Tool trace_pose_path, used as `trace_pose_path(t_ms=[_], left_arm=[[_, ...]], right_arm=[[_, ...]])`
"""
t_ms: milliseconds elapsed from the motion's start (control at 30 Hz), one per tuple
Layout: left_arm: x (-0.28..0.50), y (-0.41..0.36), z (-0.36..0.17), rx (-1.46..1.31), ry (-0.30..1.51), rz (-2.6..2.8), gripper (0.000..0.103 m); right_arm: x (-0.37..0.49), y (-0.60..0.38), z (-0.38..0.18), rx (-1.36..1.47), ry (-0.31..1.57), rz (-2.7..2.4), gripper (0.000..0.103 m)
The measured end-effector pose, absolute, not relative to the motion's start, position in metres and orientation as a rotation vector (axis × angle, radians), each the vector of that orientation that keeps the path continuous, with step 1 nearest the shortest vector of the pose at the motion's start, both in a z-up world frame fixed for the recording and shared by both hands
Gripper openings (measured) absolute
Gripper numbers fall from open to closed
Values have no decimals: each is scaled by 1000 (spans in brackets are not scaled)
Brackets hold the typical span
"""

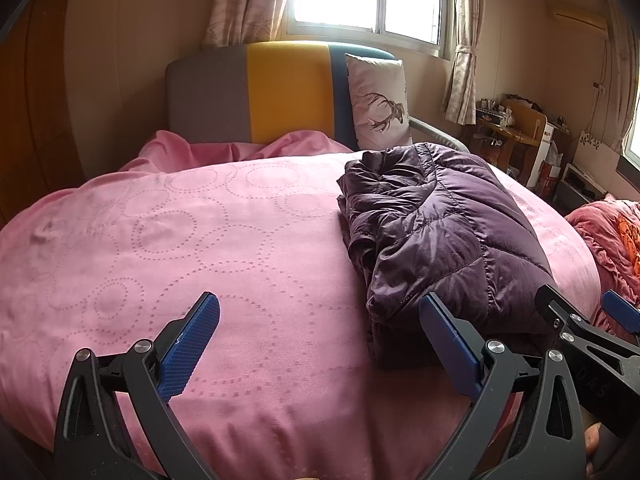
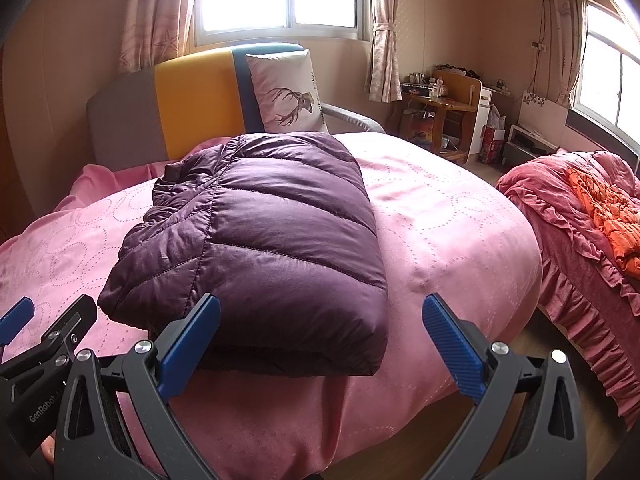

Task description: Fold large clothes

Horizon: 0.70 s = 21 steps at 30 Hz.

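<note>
**Folded jacket at risk of springing open**

We judge the puffy jacket (image 2: 256,232) could spring open or slide on the smooth pink bedspread (image 2: 452,216) if we nudge its near edge carelessly. It lies folded on the bedspread, below the deer pillow (image 2: 286,92). Our left gripper (image 1: 320,344) hangs spread and empty just left of the jacket's near corner; our right gripper (image 2: 320,344) is spread too, just before its near edge, holding nothing

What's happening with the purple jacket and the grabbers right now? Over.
Left gripper open, empty. Right gripper open, empty. Purple jacket folded on pink bed, untouched. Nothing in the way.
</note>
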<state>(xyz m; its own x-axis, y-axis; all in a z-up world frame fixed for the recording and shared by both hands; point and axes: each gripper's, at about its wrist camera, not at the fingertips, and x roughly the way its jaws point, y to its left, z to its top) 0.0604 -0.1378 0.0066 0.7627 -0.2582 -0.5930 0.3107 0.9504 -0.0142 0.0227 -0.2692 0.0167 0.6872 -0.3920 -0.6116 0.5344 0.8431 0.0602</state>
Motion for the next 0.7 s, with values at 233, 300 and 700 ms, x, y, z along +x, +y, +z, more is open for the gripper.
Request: trace_pose_path(t_ms=[233,300,700], left_arm=[[60,-137,7,88,626,-310,99],[59,-137,7,88,626,-311,99],[58,-136,9,88,621,-318,99]], right_arm=[[23,-268,17,239,622,-522,101],[23,-268,17,241,621,-520,101],[25,-266,16,244,627,-511,101]])
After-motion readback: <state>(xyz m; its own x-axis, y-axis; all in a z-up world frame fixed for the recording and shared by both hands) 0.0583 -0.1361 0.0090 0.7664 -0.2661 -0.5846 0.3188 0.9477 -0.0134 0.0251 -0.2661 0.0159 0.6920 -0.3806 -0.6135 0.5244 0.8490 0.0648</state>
